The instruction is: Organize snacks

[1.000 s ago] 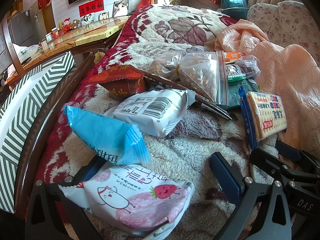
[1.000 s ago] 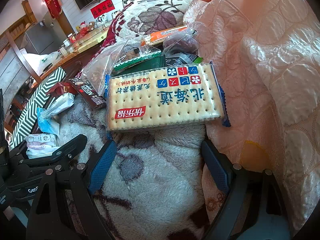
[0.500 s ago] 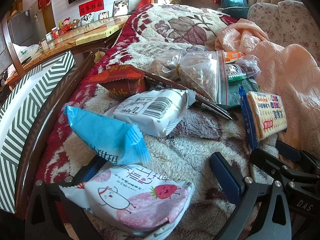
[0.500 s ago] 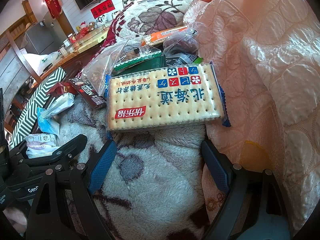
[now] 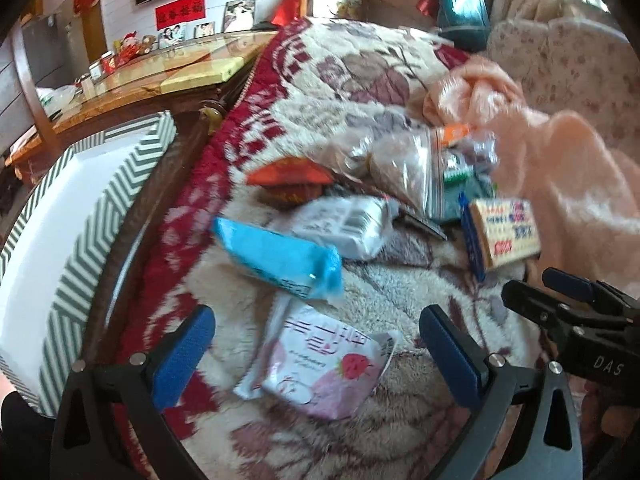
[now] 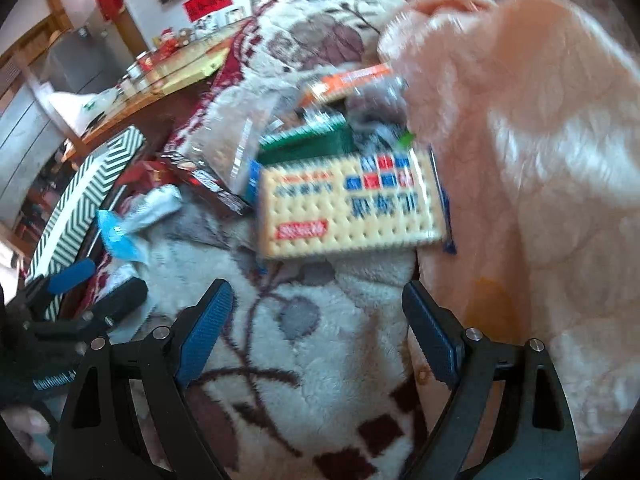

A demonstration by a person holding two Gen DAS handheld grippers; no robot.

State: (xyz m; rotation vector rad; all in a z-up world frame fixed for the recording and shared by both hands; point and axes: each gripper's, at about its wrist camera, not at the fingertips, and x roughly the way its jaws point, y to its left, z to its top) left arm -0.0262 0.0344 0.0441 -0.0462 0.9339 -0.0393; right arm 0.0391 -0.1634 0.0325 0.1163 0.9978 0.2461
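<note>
Both tongs gape wide, grasping nothing: the left tongs [image 5: 316,344] flank a strawberry-print packet [image 5: 320,364] on the floral blanket [image 6: 304,360], the right tongs [image 6: 316,320] sit just short of the cracker pack [image 6: 352,204]. A blue packet [image 5: 276,258] lies beyond.

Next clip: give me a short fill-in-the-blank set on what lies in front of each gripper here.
1. The left gripper is open around a pink and white packet printed with a ____.
2. The cracker pack lies ahead of the ____ gripper.
3. The packet just beyond the pink one is ____ in colour.

Missing words: strawberry; right; blue
</note>
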